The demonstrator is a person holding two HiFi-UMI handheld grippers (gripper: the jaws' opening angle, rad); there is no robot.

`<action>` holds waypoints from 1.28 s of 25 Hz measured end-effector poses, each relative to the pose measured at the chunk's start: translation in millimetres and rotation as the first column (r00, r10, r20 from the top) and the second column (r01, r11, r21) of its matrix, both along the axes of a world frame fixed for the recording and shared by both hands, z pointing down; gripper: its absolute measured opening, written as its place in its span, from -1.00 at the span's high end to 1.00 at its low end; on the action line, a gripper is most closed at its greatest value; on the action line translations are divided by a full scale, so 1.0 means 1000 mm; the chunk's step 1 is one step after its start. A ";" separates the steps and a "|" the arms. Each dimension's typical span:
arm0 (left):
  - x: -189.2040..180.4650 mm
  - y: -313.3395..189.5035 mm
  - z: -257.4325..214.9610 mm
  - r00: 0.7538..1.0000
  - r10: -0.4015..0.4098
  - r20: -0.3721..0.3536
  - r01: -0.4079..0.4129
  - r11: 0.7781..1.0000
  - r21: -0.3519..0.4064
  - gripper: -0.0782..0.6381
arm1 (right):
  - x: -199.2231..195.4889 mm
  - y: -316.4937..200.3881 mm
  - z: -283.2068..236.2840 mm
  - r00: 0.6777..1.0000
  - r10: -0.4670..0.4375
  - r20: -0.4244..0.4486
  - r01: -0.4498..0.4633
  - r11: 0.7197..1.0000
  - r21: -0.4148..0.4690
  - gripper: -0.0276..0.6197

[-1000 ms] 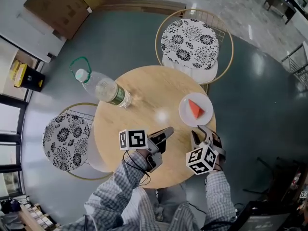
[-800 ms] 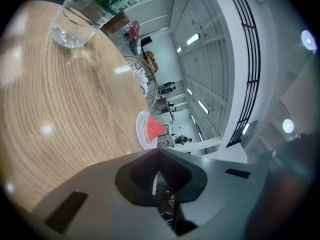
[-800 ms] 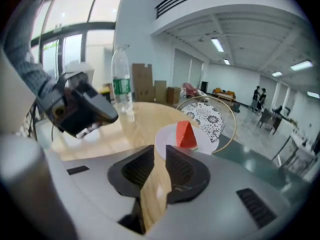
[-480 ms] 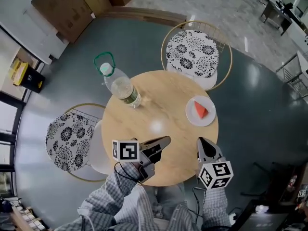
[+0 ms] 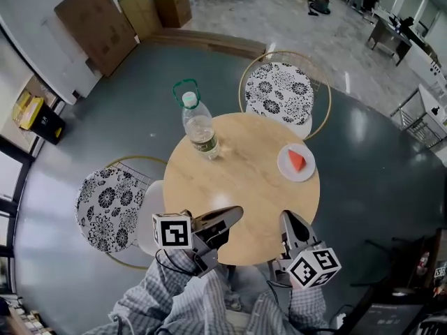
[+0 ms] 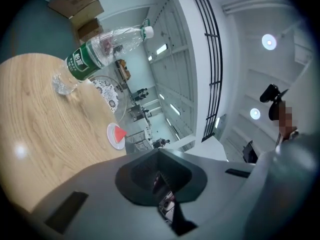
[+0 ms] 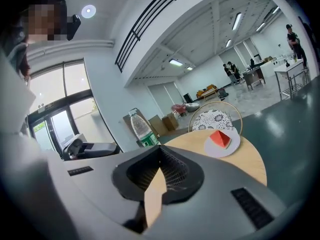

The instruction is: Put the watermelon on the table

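Note:
A red watermelon wedge lies on a white plate at the right side of the round wooden table. It also shows in the left gripper view as the wedge and in the right gripper view as the wedge. My left gripper hovers over the table's near edge, shut and empty. Beside it my right gripper points toward the plate from well short of it, its jaws together with nothing in them.
A clear water bottle with a green label stands at the table's far left. Two wire chairs with floral cushions stand at the far side and the left. Flattened cardboard leans on the wall behind.
Both grippers have risen and drawn back toward the person, to the table's near edge. The right gripper has rolled, turning its marker cube. The plate, wedge and bottle have stayed put.

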State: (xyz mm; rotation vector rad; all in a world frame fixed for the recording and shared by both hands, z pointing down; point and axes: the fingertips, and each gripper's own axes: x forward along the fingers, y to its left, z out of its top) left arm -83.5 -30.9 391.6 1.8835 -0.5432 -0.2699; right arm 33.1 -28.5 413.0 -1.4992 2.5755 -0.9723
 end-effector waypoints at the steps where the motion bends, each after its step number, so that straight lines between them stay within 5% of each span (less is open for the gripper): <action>1: -0.004 0.006 -0.005 1.000 0.007 0.001 -0.007 1.000 0.010 0.76 | -0.004 0.005 -0.005 1.000 0.001 -0.002 -0.001 1.000 0.009 0.89; 10: -0.027 0.046 -0.024 0.992 -0.003 -0.124 0.001 1.000 -0.024 0.76 | -0.024 0.045 -0.033 0.999 0.051 -0.011 -0.050 0.997 0.059 0.89; 20: -0.021 0.057 -0.049 0.997 0.078 -0.017 -0.076 0.991 0.107 0.76 | -0.029 0.062 -0.062 0.999 0.046 0.006 -0.046 0.993 0.110 0.89; 32: 0.004 0.051 -0.070 0.997 0.079 0.004 -0.079 0.982 0.170 0.76 | -0.033 0.044 -0.091 0.998 -0.055 0.009 0.053 0.982 0.184 0.89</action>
